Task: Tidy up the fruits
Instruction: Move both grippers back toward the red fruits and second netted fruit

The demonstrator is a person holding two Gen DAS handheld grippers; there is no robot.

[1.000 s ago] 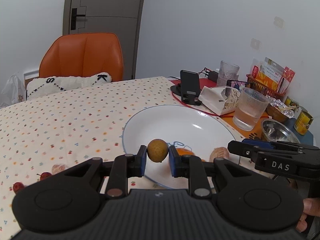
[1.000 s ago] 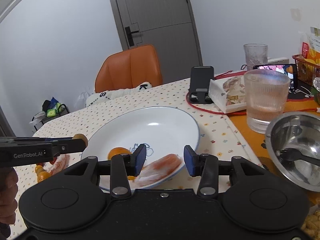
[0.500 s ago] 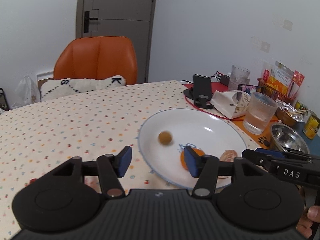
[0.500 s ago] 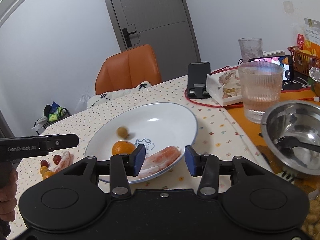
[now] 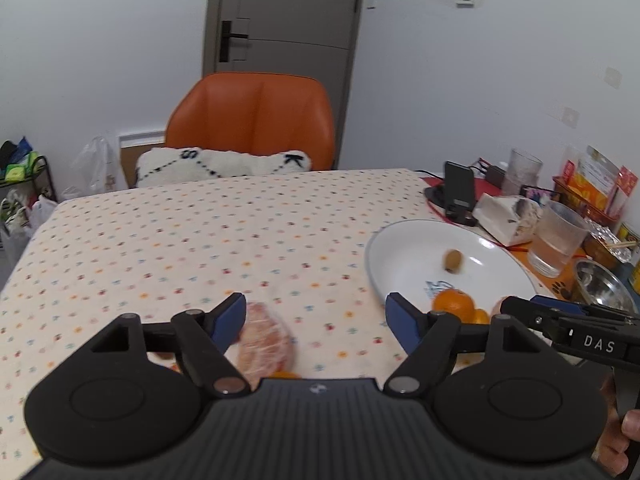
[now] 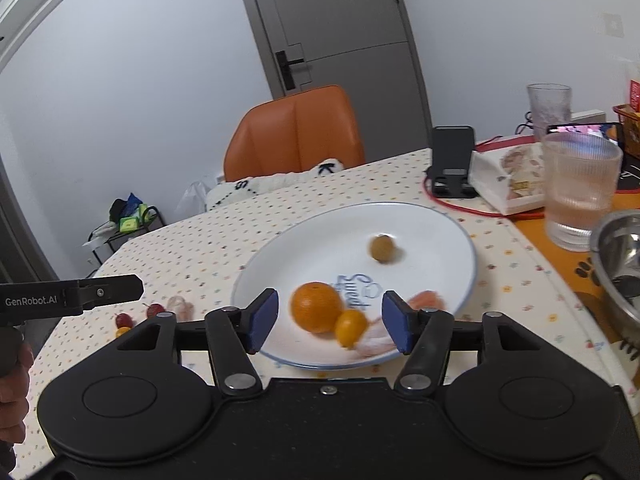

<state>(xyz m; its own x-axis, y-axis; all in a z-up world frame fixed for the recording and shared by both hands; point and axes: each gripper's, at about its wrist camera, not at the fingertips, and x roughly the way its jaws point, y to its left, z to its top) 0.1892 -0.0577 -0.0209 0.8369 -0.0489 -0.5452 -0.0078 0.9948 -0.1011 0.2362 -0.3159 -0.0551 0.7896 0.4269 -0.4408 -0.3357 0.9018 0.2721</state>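
A white plate [image 6: 436, 224] [image 5: 404, 248] on the dotted tablecloth holds a small brown fruit [image 6: 382, 248] [image 5: 453, 260], an orange [image 6: 317, 306] [image 5: 453, 304], a small yellow-orange fruit [image 6: 351, 326] and a peeled pink segment [image 6: 426, 300]. My left gripper [image 5: 316, 318] is open over the cloth left of the plate, with a peeled pink citrus piece [image 5: 266, 342] just inside its left finger. My right gripper [image 6: 330, 320] is open at the plate's near rim, the orange and the small fruit showing between its fingers. Small red fruits [image 6: 138, 316] lie on the cloth at the left.
Right of the plate stand a ribbed glass of water [image 6: 580, 192], a steel bowl [image 6: 620, 256], a phone stand [image 6: 452, 160] and a paper packet [image 6: 508, 180]. An orange chair [image 5: 252, 120] with a white cushion sits behind the table. The other gripper's handle [image 6: 68, 294] is at the left.
My left gripper opened and let the brown fruit fall into the plate, then swung left over the peeled citrus piece. My right gripper opened wider and moved left along the plate's rim.
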